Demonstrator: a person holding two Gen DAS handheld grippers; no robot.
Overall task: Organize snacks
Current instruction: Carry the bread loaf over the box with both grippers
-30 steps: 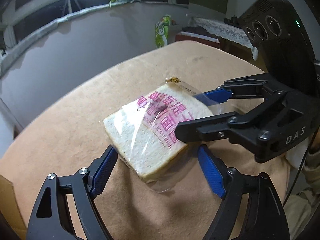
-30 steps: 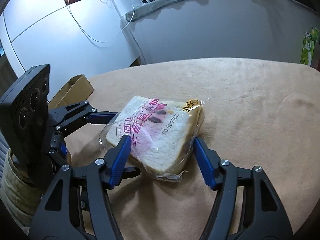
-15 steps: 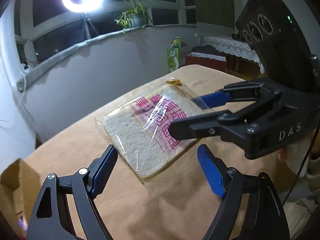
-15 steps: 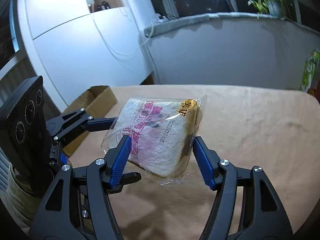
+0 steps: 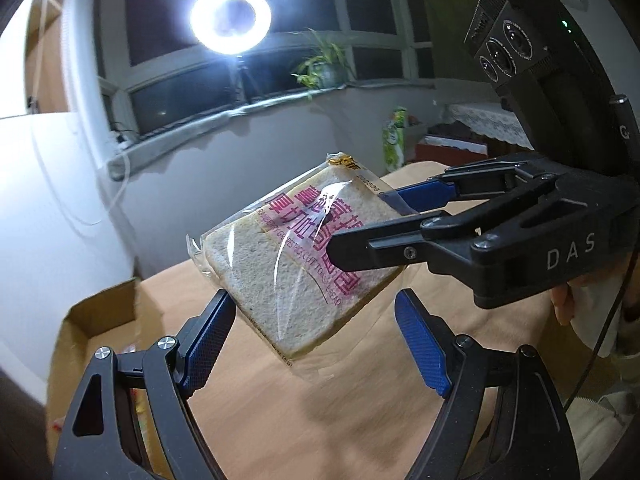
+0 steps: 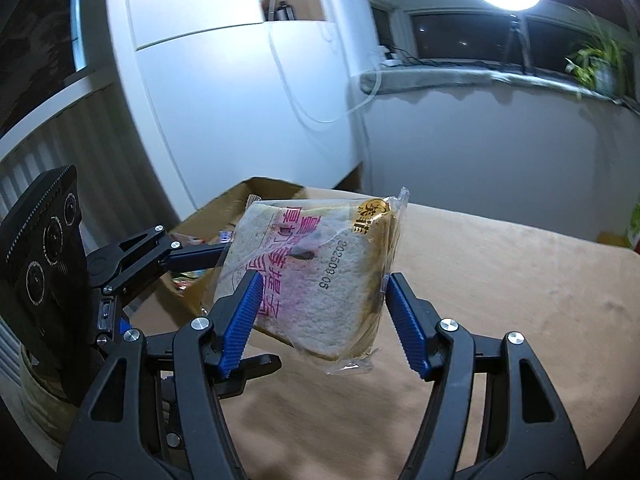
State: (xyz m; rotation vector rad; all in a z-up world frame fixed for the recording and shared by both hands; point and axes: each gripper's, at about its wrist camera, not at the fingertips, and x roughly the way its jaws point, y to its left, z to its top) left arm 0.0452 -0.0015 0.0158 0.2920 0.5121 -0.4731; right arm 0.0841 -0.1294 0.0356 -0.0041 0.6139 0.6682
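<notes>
My right gripper (image 6: 320, 312) pinches the wrapped bread slice (image 6: 316, 276) between its blue pads (image 6: 240, 316), one pressed against each edge of the packet, and holds it in the air above the tan table (image 6: 500, 300), tilted, with the gold label at its upper corner. From the left wrist view the same bread slice (image 5: 288, 264) hangs in front of my left gripper (image 5: 316, 336), whose fingers stand spread wide; its left pad (image 5: 208, 336) sits just beside the packet's lower edge, and I cannot tell whether it touches the wrapper. The right gripper (image 5: 376, 220) reaches in from the right of the bread. A cardboard box (image 5: 100, 312) sits at the table's edge, to the left of the bread, with colourful packets (image 6: 188, 276) inside. A ring light (image 5: 231, 15) glows above the bread, and a potted plant (image 5: 320, 68) stands on the sill beside the light.
</notes>
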